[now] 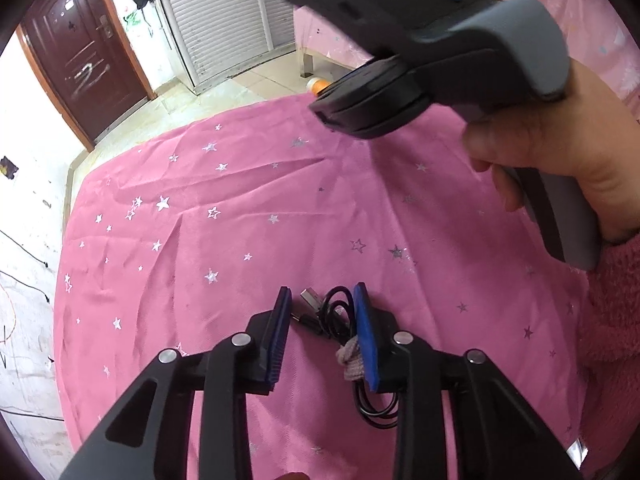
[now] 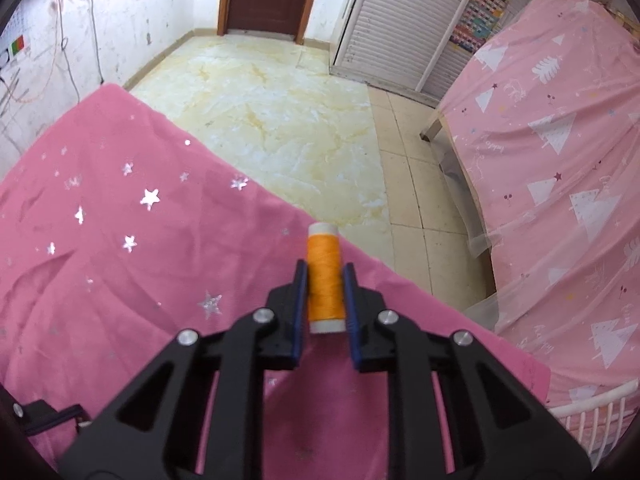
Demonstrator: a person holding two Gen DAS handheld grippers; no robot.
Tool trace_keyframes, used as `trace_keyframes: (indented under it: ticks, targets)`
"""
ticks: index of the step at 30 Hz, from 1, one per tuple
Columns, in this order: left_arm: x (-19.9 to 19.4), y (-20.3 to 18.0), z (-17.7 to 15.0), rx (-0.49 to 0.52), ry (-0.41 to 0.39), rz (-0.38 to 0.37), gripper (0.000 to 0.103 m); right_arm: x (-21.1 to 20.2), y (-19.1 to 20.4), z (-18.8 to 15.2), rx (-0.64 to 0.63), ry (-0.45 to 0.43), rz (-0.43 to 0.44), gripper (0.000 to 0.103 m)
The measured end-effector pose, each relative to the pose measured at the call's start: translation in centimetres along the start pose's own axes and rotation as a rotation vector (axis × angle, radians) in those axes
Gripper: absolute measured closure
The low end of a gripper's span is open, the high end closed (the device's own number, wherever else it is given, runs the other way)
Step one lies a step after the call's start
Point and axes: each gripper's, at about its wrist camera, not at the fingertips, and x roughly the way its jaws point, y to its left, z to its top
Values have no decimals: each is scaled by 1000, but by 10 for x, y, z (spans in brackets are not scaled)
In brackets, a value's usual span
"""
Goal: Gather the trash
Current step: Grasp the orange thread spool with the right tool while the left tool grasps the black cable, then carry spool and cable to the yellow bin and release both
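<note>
Orange thread spool, cylindrical, clamped in right gripper jaws.

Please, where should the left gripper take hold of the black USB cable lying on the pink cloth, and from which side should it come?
Grip the black USB cable at its bundled middle, where the pinkish tie gathers the loops, probably the firmest part. Come from above: the coil lies flat on the pink cloth, and the left gripper already stands open around it. The loose plug ends would likely slip.
</note>
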Motion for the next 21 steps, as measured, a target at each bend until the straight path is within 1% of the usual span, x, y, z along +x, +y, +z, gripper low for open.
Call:
trace_keyframes:
  ticks: [6,11,18,21]
  targets:
    - [-6,9,-2,-27,0,8,78,-16,-13,-8,28,-29,-3,87]
    - [-19,2,2,-37,-9,-7,78,-28,-29,-24,69,-40,-21,87]
    - [-23,-4,9,-36,8,13,78,-46,-58,-49,138,-67,-44,87]
    - [-27,-12,15,-37,-6,9,78,-54,-71,-60,167,-85,-51,87]
